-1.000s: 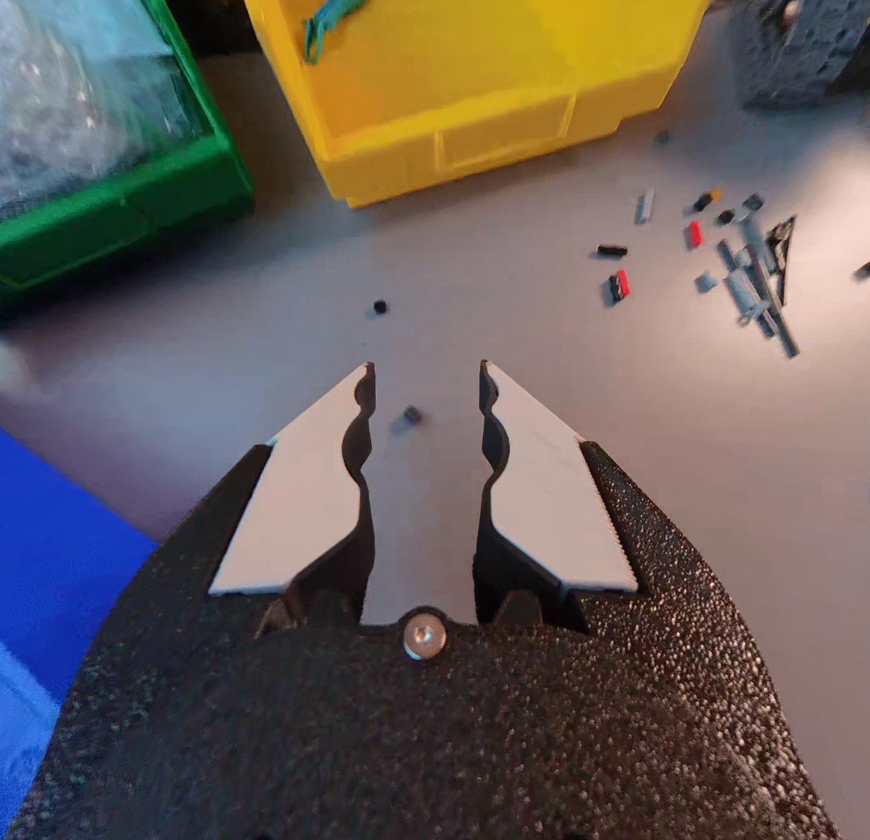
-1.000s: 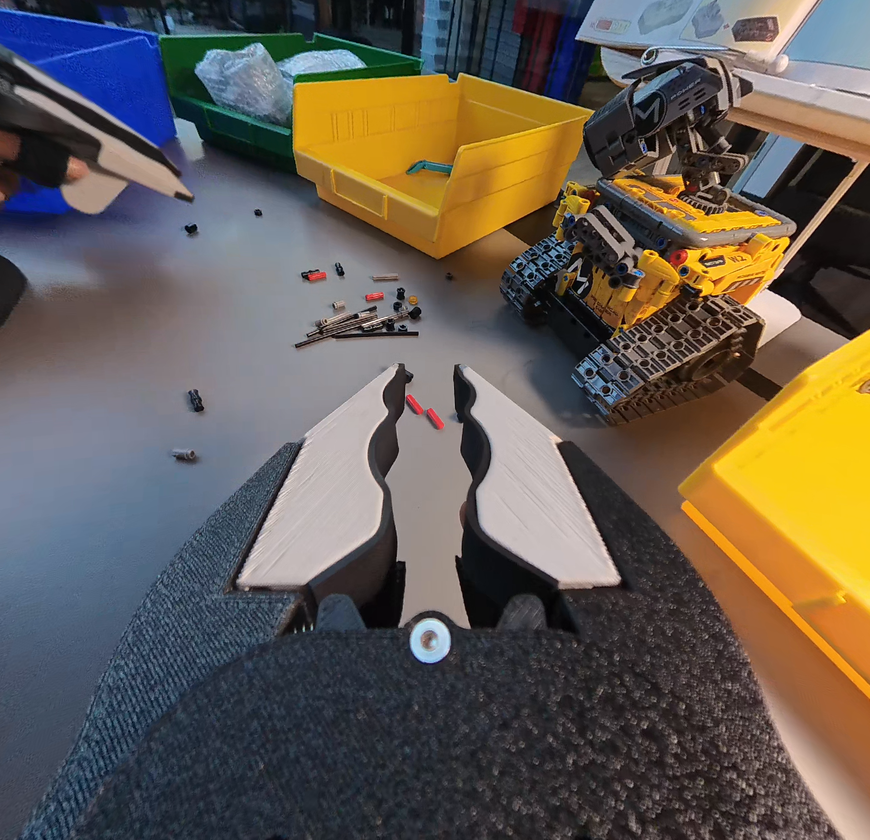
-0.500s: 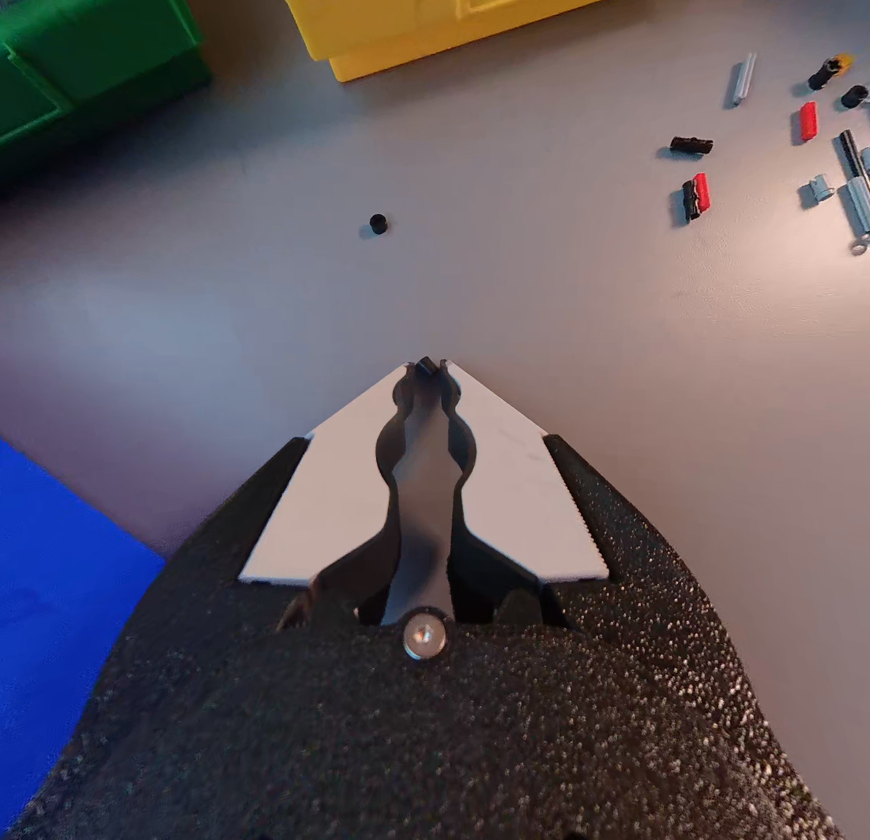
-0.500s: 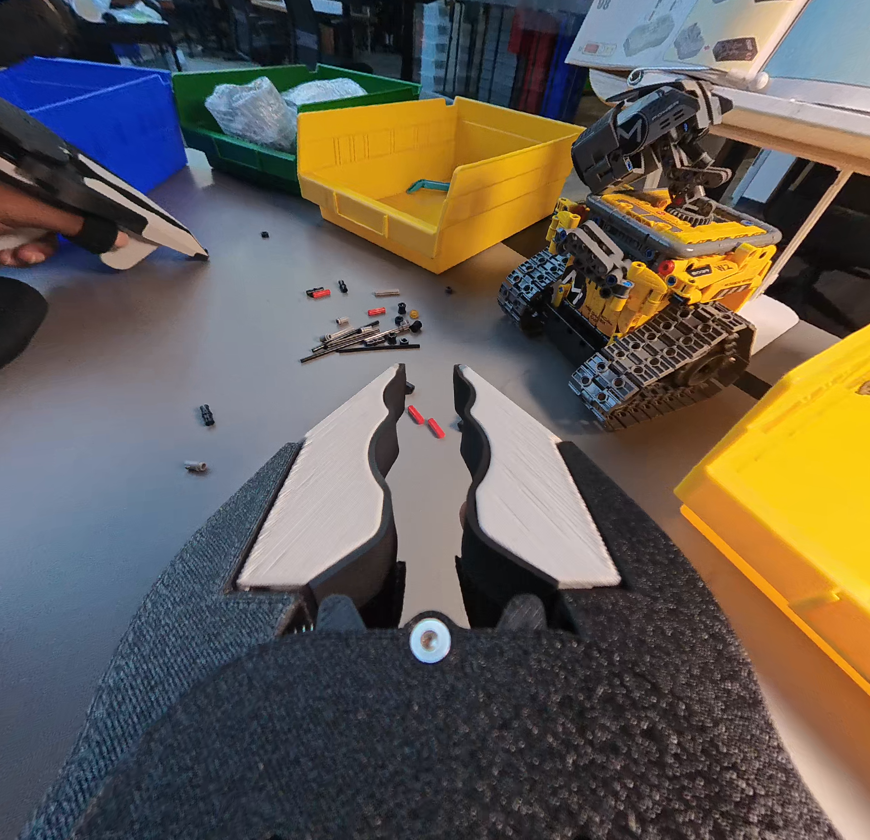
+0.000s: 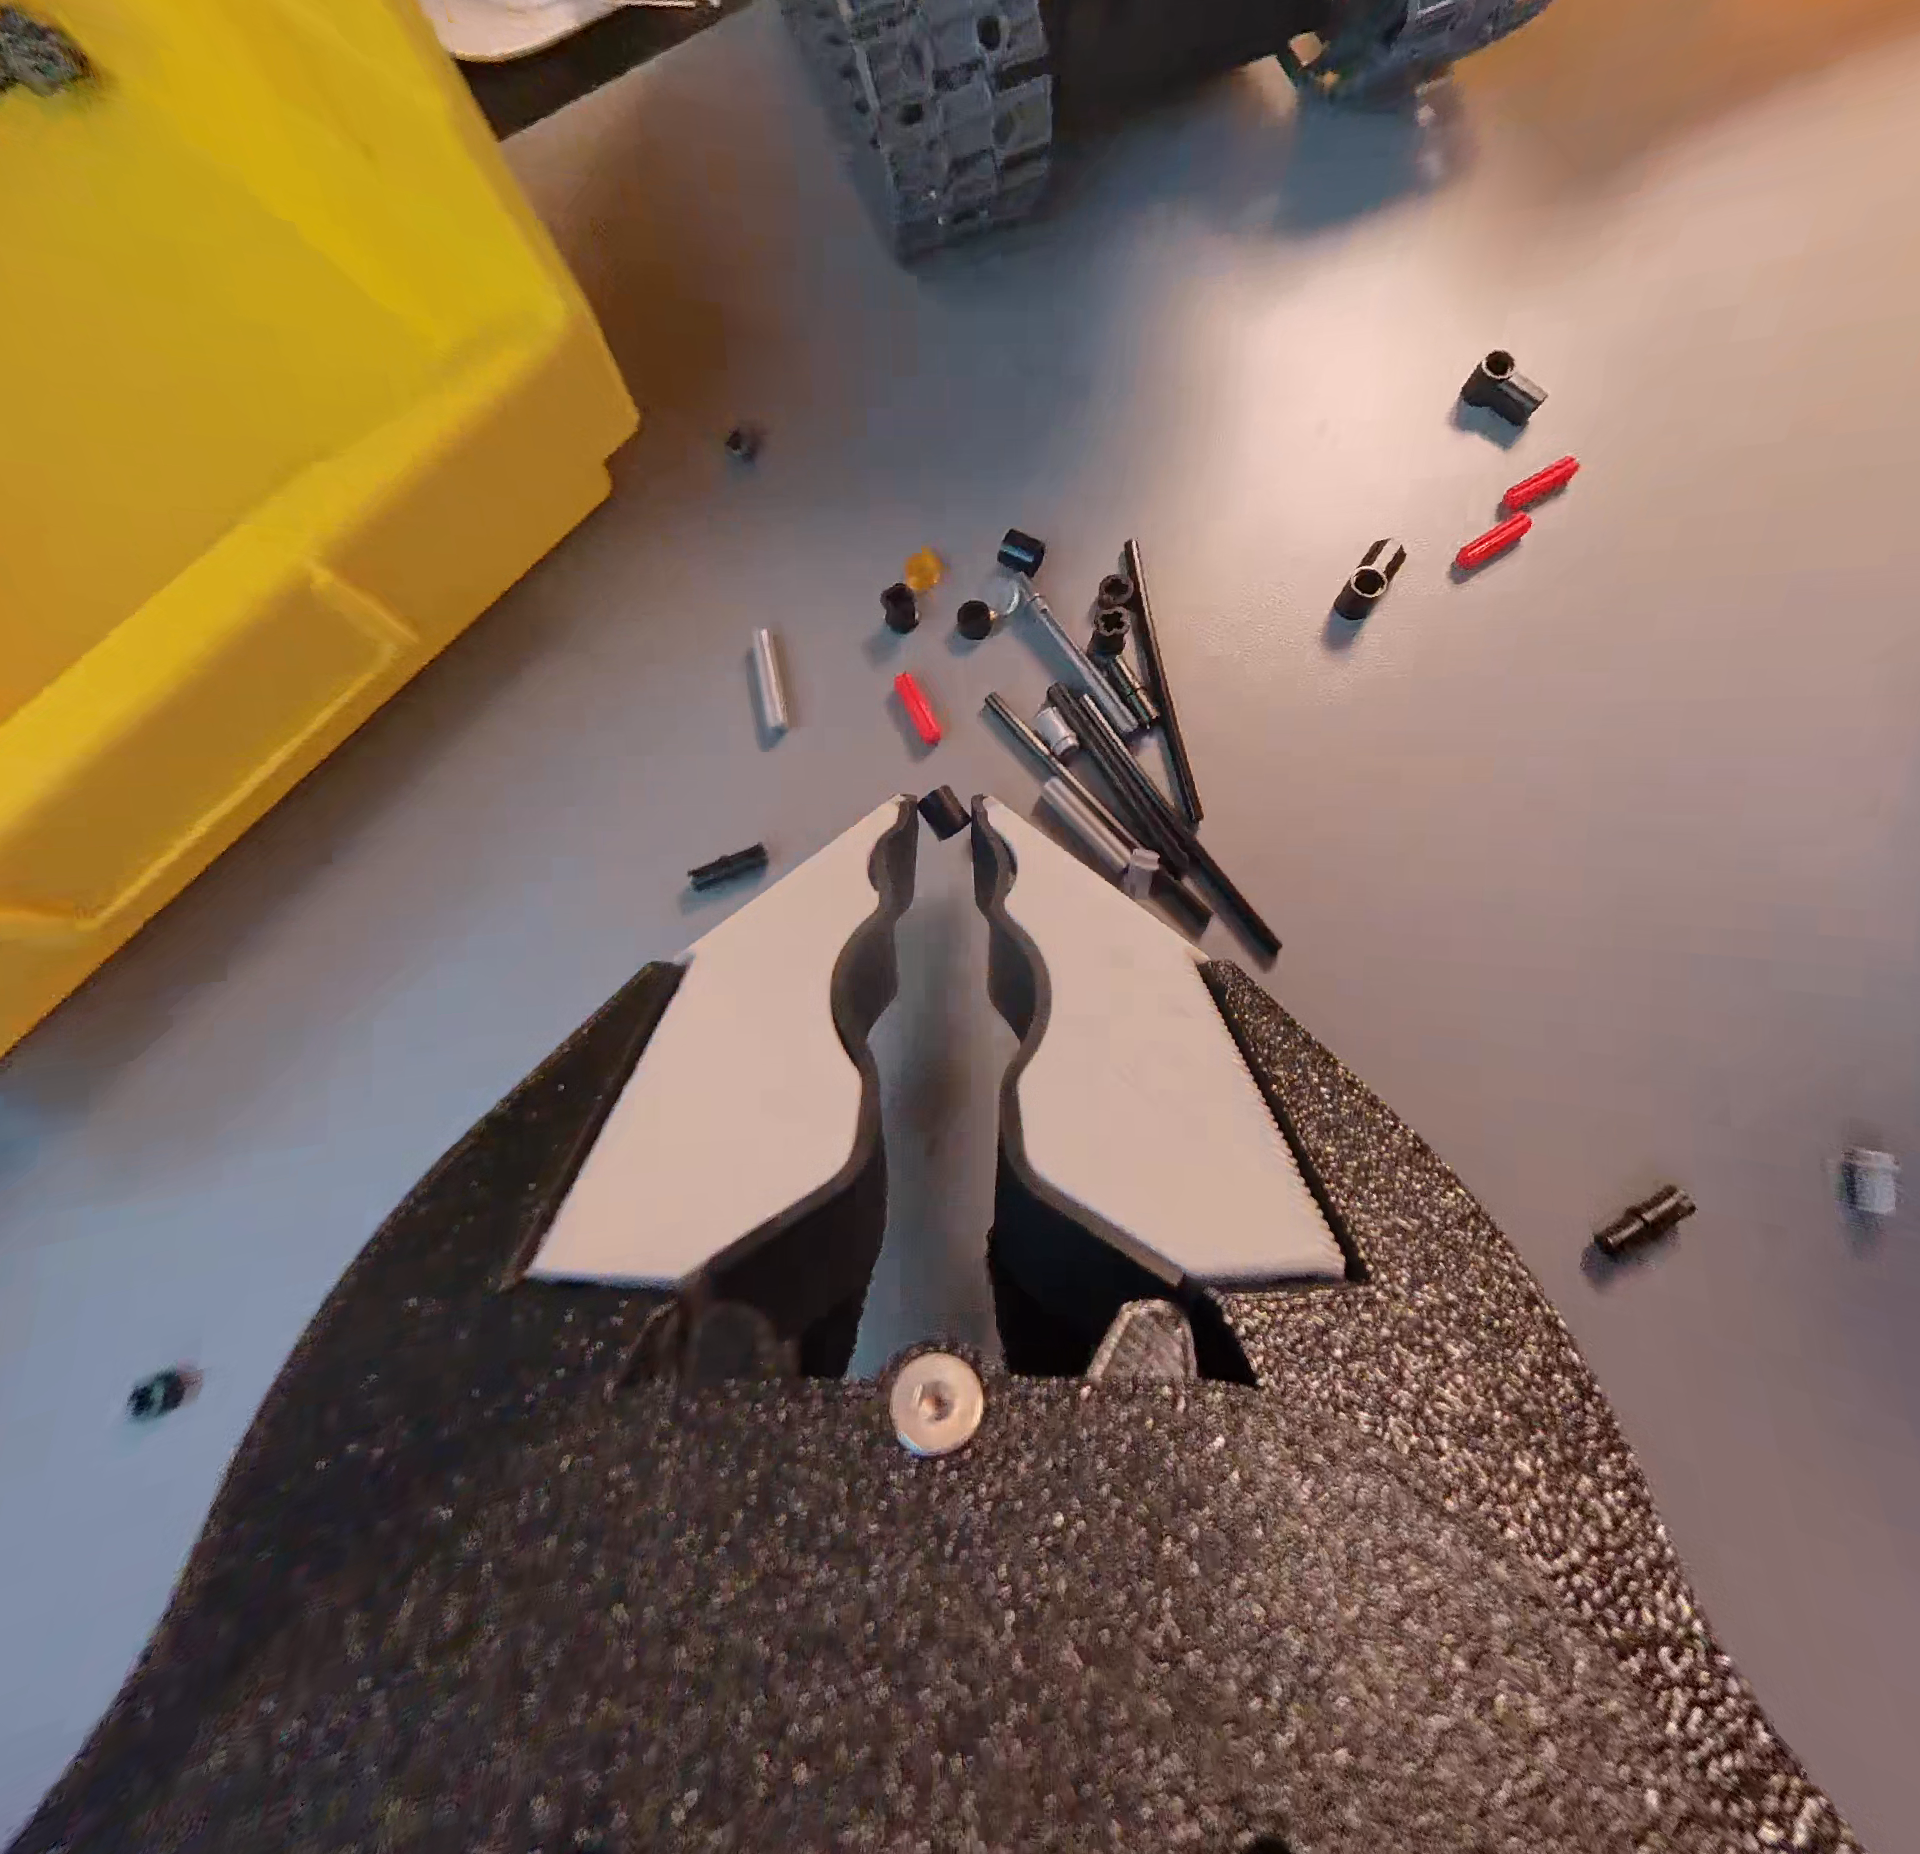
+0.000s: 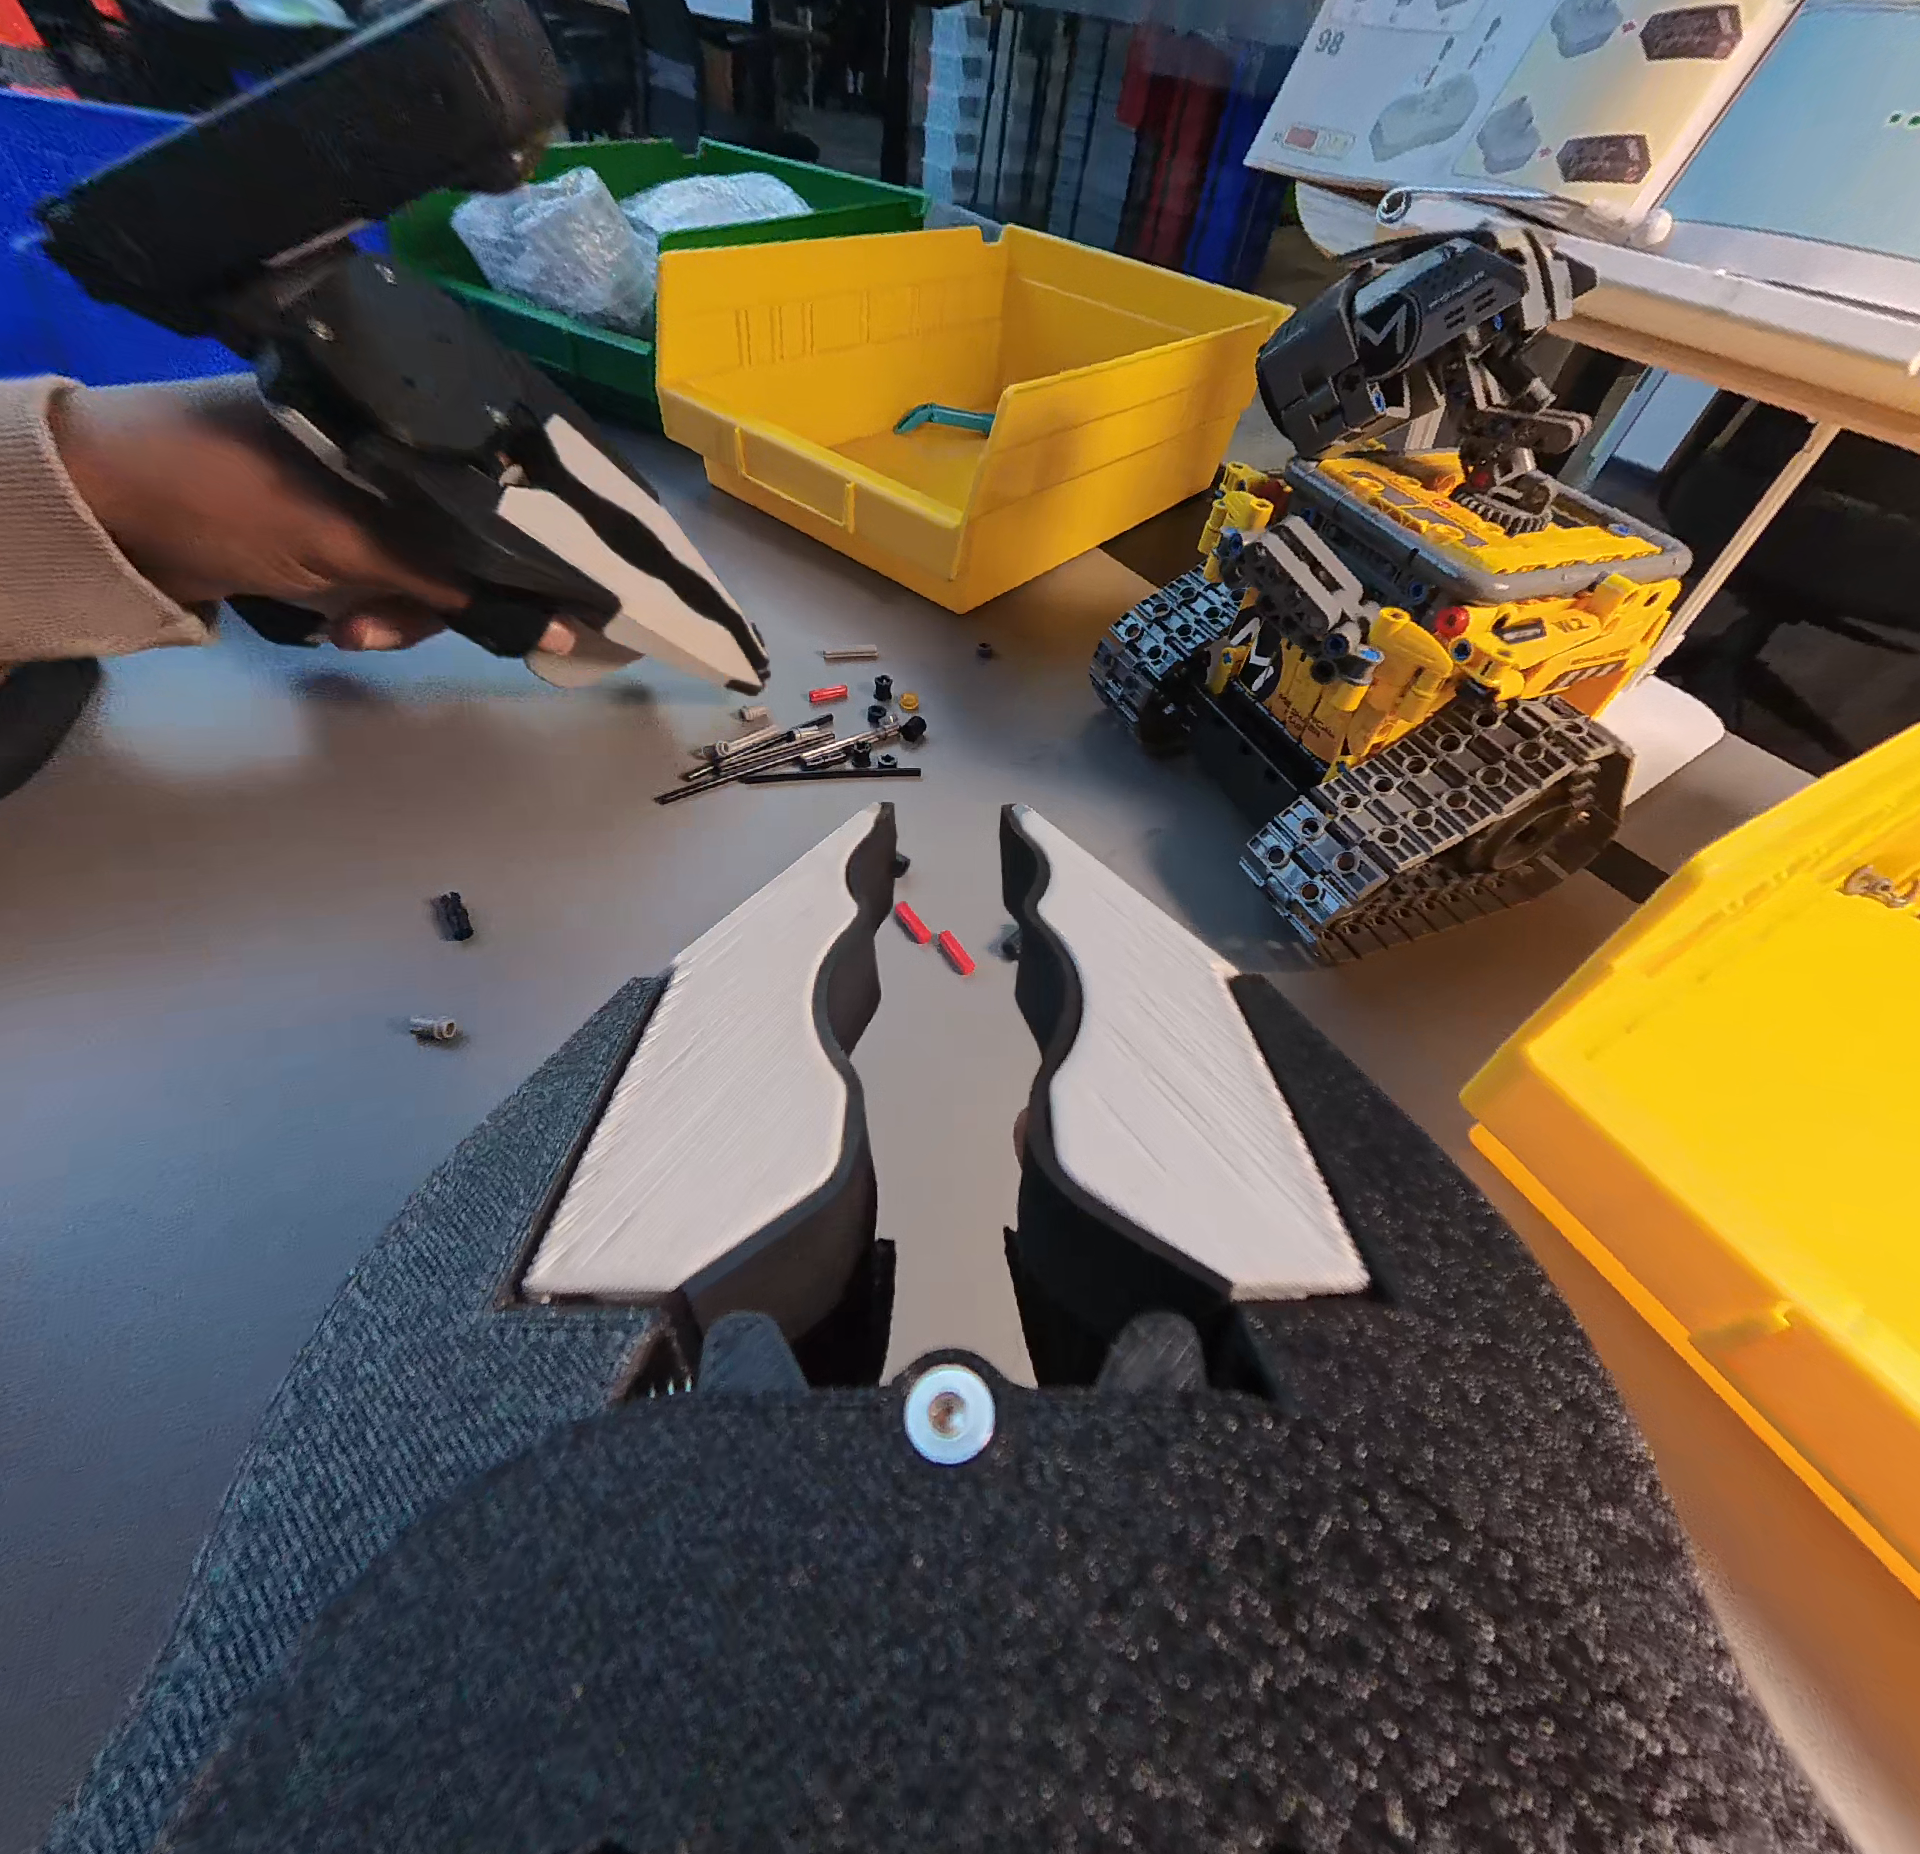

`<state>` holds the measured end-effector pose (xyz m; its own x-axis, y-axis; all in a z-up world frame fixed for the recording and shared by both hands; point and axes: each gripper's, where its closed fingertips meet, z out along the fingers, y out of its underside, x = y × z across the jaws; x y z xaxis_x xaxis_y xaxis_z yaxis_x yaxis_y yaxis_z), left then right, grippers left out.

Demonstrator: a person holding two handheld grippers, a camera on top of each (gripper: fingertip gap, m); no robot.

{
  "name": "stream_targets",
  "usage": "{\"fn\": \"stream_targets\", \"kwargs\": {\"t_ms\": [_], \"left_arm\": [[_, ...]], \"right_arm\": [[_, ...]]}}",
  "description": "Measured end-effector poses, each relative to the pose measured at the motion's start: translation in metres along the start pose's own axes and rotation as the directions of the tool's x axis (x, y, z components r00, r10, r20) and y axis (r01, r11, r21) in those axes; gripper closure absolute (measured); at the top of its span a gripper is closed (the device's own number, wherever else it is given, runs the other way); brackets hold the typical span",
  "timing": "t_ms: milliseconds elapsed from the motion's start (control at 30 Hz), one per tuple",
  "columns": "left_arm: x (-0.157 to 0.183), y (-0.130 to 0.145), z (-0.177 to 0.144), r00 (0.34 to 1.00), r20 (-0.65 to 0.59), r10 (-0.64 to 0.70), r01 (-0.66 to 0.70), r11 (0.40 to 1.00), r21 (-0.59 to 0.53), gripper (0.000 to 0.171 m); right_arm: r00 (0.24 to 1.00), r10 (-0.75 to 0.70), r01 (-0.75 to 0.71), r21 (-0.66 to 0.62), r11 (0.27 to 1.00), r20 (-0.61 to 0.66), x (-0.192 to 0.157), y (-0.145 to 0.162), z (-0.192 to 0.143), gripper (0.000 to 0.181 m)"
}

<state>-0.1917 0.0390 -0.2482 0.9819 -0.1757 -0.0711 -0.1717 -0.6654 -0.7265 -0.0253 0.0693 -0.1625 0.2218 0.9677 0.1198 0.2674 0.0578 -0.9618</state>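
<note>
- Black bush [image 5: 943, 813] — a short, stubby plastic piece — sits pinched between the very tips of the left gripper [image 5: 943, 817], whose jaws are nearly closed, with only the piece's width between them.
- It is held just above the grey table [image 5: 1455, 973], at the near edge of a loose pile of black and grey axles [image 5: 1122, 765].
- The axles' long axes run away from the tips and to the right; a red pin [image 5: 917, 707] and a grey pin [image 5: 769, 678] lie just beyond.
- The right gripper [image 6: 945, 848] is empty, its jaws moderately apart — two red pins [image 6: 935, 938] lie on the table below the gap.
- Farther out stand a yellow bin [image 6: 935, 433] and a tracked brick-built robot model [image 6: 1403, 599].
</note>
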Motion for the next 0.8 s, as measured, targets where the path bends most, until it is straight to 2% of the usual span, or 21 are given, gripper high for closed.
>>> {"fn": "stream_targets", "kwargs": {"t_ms": [100,233,300,367,467,533,600,733,800], "left_arm": [[0.004,-0.003,0.008,1.000,-0.014,0.019,-0.019,1.000,0.013,0.162],[-0.004,-0.008,-0.006,1.000,-0.020,-0.003,0.005,0.997,0.082,0.149],[-0.025,-0.008,-0.022,0.998,0.020,-0.062,0.059,0.991,0.122,0.144],[-0.062,-0.002,-0.045,0.974,0.107,-0.199,0.178,0.968,0.175,0.143],[-0.125,0.030,-0.078,0.873,0.275,-0.402,0.346,0.910,0.230,0.143],[-0.143,0.055,-0.081,0.827,0.307,-0.470,0.428,0.882,0.198,0.138],[-0.147,0.071,-0.078,0.811,0.320,-0.490,0.464,0.872,0.158,0.136],[-0.146,0.081,-0.067,0.822,0.342,-0.456,0.456,0.886,0.088,0.138],[-0.148,0.087,-0.063,0.826,0.371,-0.425,0.439,0.897,0.051,0.145]], "right_arm": [[0.999,-0.030,0.030,0.001,1.000,-0.023,0.004,-0.003,-0.004,0.161],[1.000,-0.001,0.001,-0.001,1.000,-0.012,0.005,0.000,-0.003,0.161],[1.000,-0.002,0.002,-0.004,1.000,-0.005,0.003,0.001,-0.002,0.161],[1.000,-0.009,0.009,-0.004,1.000,-0.005,0.002,0.001,-0.002,0.161],[1.000,-0.003,0.003,0.002,1.000,0.001,0.001,0.000,-0.002,0.161],[1.000,0.007,-0.008,0.003,1.000,0.010,0.000,0.001,-0.001,0.161],[1.000,0.015,-0.015,0.000,1.000,0.018,-0.002,0.002,0.001,0.161],[1.000,-0.002,0.003,-0.006,1.000,0.020,-0.004,0.003,0.001,0.161],[1.000,-0.005,0.005,0.000,1.000,0.016,-0.003,0.001,0.000,0.161]]}}
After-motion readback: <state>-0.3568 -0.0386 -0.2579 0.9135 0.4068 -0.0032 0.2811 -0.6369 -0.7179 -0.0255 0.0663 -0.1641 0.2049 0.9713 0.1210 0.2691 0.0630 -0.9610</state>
